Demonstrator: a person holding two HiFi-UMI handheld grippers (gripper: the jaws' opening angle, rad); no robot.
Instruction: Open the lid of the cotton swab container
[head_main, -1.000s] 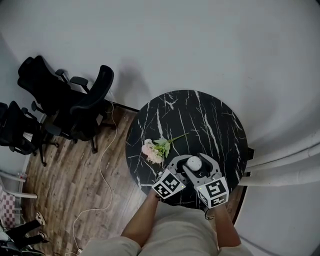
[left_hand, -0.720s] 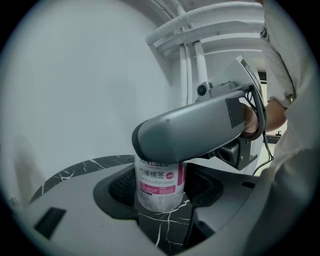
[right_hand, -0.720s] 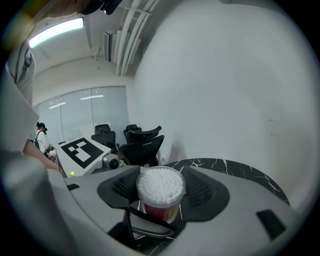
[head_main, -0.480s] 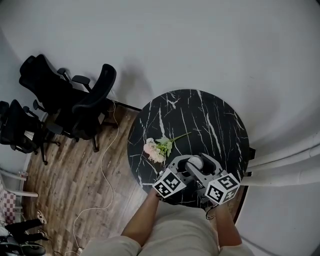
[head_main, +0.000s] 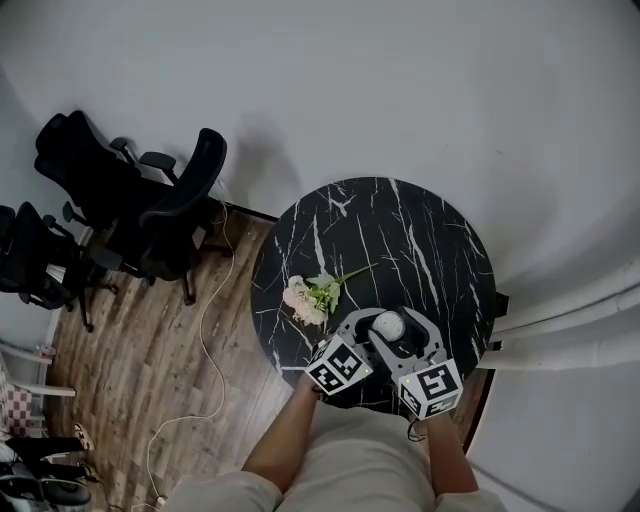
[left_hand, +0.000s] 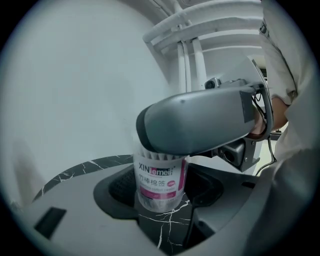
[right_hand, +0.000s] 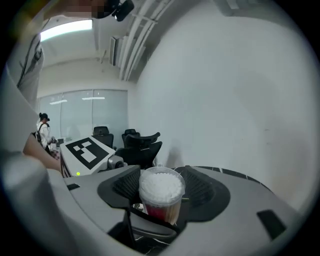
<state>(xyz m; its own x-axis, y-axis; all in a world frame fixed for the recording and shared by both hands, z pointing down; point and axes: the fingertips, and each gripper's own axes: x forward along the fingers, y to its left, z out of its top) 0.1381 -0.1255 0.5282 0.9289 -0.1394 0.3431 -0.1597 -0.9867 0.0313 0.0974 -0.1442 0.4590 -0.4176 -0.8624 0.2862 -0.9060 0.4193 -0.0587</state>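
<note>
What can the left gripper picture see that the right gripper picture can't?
Only the left gripper view shows the pink-and-white label on the side of the cotton swab container, with the right gripper reaching over its top. Only the right gripper view shows the clear lid from above, with white swab tips under it, and the black chairs behind. Both show the container on the black marble table, held between that view's own jaws.

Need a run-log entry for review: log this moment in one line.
left tool: shut on cotton swab container body | right tool: shut on lid | lid: on | stance: upright on table
</note>
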